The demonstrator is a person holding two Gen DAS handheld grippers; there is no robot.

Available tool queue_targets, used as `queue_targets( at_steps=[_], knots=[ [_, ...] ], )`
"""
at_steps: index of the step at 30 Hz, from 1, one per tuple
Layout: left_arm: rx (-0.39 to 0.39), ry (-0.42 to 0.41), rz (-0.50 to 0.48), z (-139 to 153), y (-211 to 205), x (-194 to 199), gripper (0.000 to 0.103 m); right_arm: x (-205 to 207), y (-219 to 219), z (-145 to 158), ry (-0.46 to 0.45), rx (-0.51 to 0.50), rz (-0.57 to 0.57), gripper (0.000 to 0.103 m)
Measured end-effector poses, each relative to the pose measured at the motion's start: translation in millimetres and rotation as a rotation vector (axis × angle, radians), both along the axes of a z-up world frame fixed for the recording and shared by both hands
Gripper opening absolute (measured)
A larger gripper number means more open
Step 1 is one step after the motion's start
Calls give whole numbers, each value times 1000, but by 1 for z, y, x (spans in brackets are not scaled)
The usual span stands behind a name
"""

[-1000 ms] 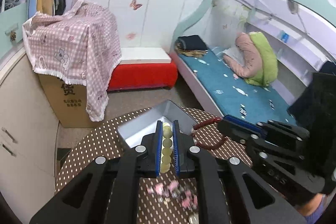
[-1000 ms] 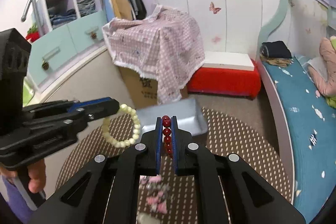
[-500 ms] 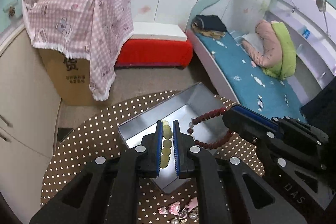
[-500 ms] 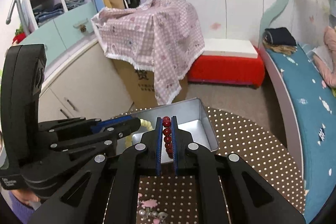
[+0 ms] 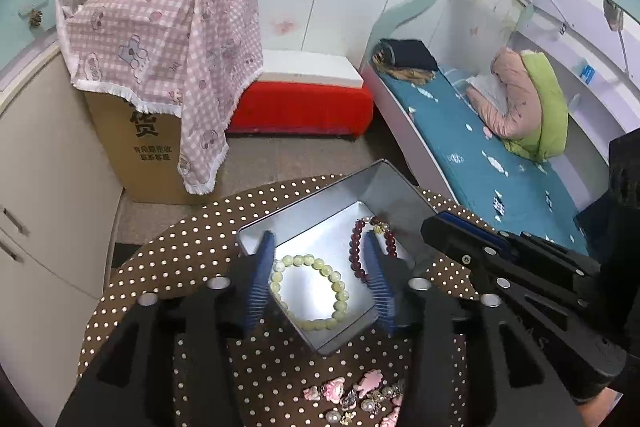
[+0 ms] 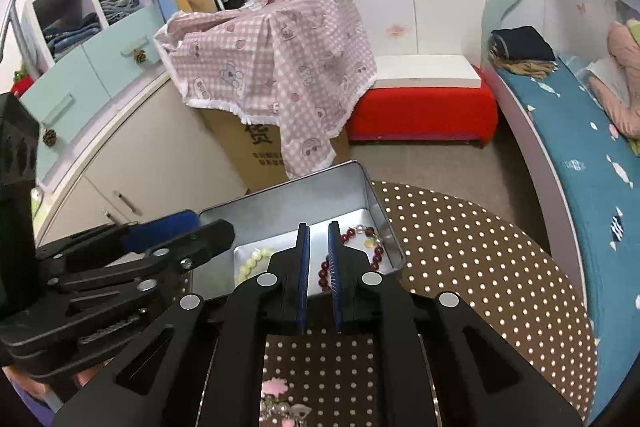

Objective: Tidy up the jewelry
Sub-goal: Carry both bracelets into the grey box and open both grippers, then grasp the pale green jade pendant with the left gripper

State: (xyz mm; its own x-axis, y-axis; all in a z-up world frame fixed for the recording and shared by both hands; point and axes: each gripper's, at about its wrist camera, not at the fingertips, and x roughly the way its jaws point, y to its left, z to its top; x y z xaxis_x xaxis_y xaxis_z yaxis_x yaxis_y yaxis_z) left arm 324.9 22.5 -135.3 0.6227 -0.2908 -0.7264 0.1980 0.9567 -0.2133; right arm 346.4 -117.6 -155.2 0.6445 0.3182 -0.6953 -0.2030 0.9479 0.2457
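Observation:
A silver metal tin (image 5: 280,221) (image 6: 280,203) stands on the brown polka-dot table. A pale green bead bracelet (image 5: 310,293) (image 6: 250,261) lies flat inside it. A dark red bead bracelet (image 5: 356,253) (image 6: 360,251) lies inside it too, to the right. My left gripper (image 5: 320,277) is wide open and empty above the green bracelet. My right gripper (image 6: 319,267) is open by a narrow gap and empty, just above the red bracelet. The right gripper also shows in the left wrist view (image 5: 500,259).
Several small pink charms and pearls (image 5: 360,401) (image 6: 280,407) lie on the table (image 6: 480,267) in front of the tin. Beyond the table edge stand a cloth-covered cardboard box (image 5: 160,67), a red bench (image 5: 300,103) and a bed (image 5: 500,155).
Both grippers moved over the tin and opened. The green bracelet dropped from the left gripper and the red bracelet from the right gripper into the tin.

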Motion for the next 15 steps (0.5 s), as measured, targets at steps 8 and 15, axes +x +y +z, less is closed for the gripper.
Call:
queue_targets(
  at_steps=[8,15],
  knots=[
    [22,-96,58,25,13,-52,67,-55,-9,23,-70,-59,-15,52],
    [55,-156,98,25,14,-113,77,-114,-18,29,-105,-114,-36,58]
  ],
)
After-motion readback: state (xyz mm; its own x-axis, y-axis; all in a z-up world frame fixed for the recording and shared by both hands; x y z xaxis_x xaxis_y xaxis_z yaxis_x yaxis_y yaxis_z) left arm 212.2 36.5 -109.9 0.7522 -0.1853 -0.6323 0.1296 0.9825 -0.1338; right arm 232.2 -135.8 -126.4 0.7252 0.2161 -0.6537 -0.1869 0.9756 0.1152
